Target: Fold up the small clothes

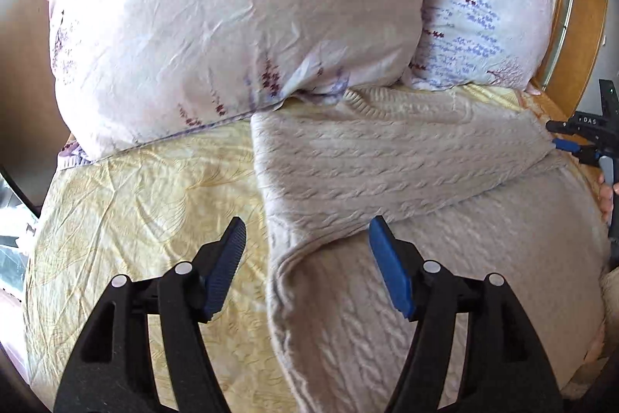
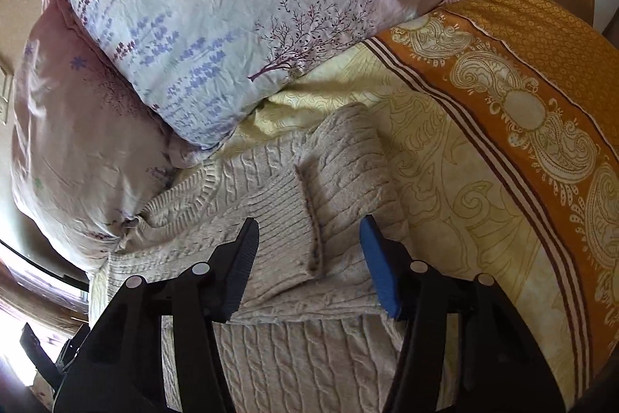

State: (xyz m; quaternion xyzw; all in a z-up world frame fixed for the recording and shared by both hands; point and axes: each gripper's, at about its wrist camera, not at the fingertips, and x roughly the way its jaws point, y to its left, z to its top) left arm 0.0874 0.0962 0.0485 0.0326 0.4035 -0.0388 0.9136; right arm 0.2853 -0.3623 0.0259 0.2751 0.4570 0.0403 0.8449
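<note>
Yellow patterned sheet [image 1: 147, 188] covers the bed, with two pillows at its head: a pink pillow [image 1: 216, 26] and a pale pillow with lavender print [image 1: 483, 14] leaning beside it; an orange paisley bedspread [image 2: 541, 72] runs along the bed's far side in the right wrist view, and a wooden headboard [image 1: 580, 10] shows behind the pillows.

A beige cable-knit sweater [image 1: 406, 161] lies flat on the sheet, its neck end just under the pillows; one sleeve [image 1: 387, 149] is folded across the body, so a diagonal fold edge crosses the knit.

The left gripper [image 1: 305, 258] hovers above the sweater's left edge with its jaws spread wide and nothing between them; its left finger sits over the bare sheet, its right finger over the knit, and the sweater's edge runs up between the two.

The right gripper [image 2: 309, 258] also stands with jaws wide apart, holding nothing; it is above the sweater's upper body, and the ribbed cuff [image 2: 294, 219] of the folded sleeve lies directly between its fingers, the ribbed collar [image 2: 182, 196] just beyond to the left, near the pink pillow; whether the fingertips touch the knit cannot be told.

In the left wrist view the right gripper appears at the far right edge, just beside the sweater's side.
</note>
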